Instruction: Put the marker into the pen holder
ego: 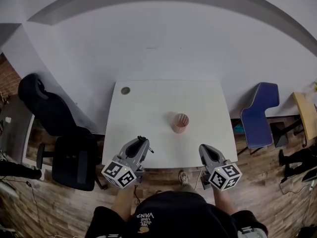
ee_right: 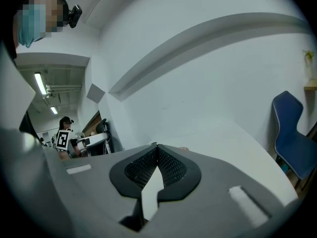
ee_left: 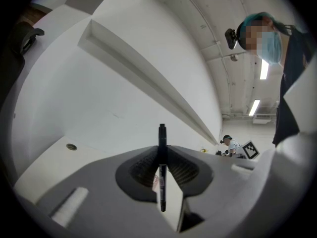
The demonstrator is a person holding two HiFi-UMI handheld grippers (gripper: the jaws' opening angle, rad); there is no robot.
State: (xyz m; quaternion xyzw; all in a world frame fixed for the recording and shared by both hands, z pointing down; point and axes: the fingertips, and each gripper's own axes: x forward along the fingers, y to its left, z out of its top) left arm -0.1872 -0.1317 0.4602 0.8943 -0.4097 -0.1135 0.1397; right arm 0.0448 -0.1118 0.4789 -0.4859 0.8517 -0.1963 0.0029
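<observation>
A black marker is clamped upright in the closed jaws of the left gripper, to the near left of the pink pen holder. The right gripper is held closed and empty, to the pen holder's near right.

The head camera is looking steeply down onto the white table. Cameras riding the left gripper and right gripper are peering close along their jaws, tilting upward; all three are sharing table and wall.
</observation>
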